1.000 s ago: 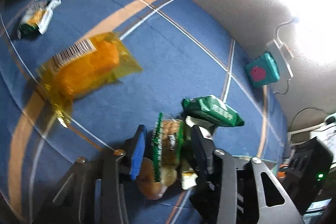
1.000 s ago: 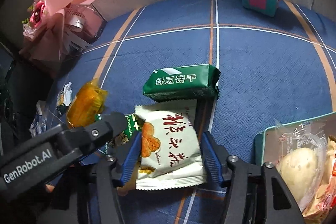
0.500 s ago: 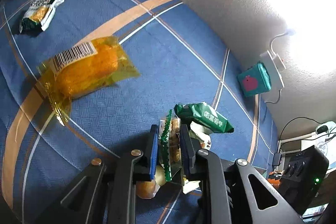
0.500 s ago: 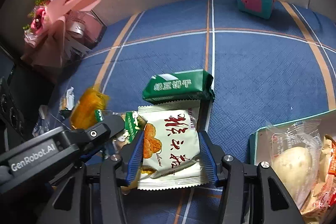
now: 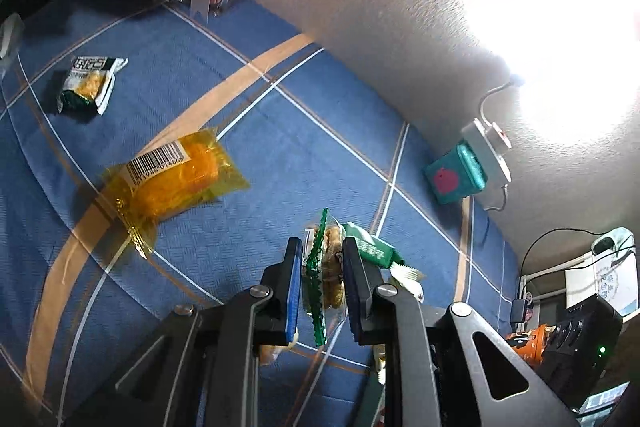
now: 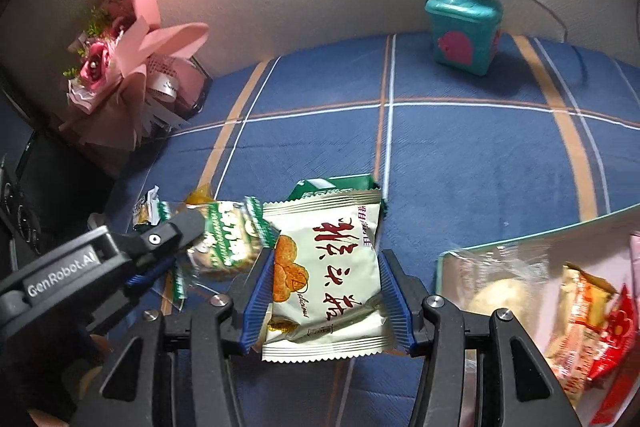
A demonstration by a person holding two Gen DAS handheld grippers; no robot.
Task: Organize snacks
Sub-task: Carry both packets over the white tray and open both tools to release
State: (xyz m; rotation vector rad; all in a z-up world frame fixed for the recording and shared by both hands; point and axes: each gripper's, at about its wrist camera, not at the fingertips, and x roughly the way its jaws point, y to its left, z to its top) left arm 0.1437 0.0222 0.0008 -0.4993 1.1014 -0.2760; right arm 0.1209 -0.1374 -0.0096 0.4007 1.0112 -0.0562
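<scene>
We see the left tongs point(image 5: 320, 267) closed on a clear, green-edged biscuit pack point(image 5: 325, 273), held edge-on between the blue pads. The right tongs point(image 6: 326, 297) clamp a cream pack point(image 6: 326, 277) with red characters across its flat width, jaws partly open to suit. Both packs appear clear of the blue striped cloth point(image 6: 460, 163), so we judge the step to be carrying two snacks at once. Just right of the right tongs lies a tray point(image 6: 520, 241) already holding wrapped snacks; the next move likely calls for swinging both packs over its rim before releasing. Beyond the cream pack rests a green pack point(image 6: 332, 183). Left of the left tongs lie an orange pack point(image 5: 172, 183) and, farther off, a small green-white pack point(image 5: 88, 83), still unsorted.
</scene>
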